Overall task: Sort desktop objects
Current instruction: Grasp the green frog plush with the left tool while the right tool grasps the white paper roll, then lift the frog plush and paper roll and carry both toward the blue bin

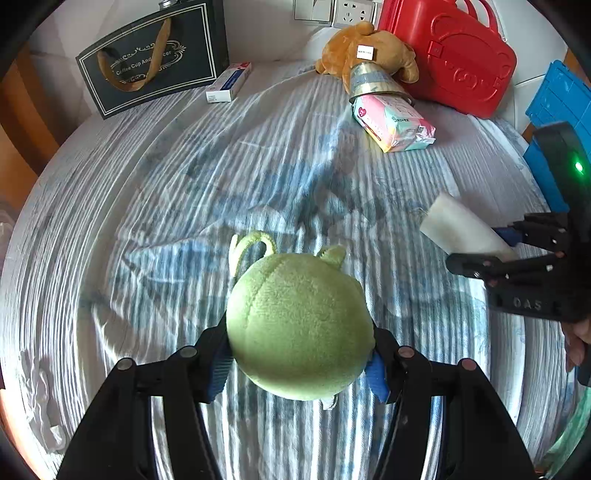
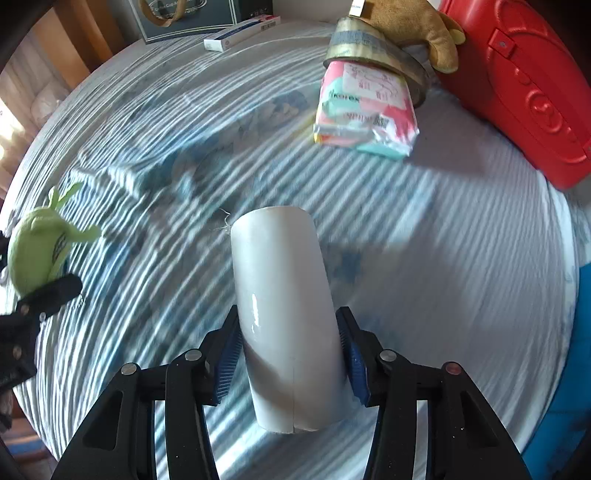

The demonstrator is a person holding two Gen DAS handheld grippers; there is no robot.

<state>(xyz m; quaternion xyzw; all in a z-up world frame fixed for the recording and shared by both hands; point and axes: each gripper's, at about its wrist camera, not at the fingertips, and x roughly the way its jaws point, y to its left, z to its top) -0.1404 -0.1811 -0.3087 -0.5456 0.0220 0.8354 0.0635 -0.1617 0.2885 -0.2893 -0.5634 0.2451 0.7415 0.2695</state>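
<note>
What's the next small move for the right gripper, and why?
Probably lift straight up a little. The right gripper has its blue pads against both sides of the white tube, which looks gripped over the striped cloth. The left gripper holds the green plush close by, so a straight rise keeps them apart.

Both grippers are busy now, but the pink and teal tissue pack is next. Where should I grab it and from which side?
Judging by its pose, grip the tissue pack across its free near end, coming from above and from the open striped cloth side. Its far end is tucked under the tape roll leaning against the brown plush toy, so pull it toward you rather than lifting it straight up.
</note>
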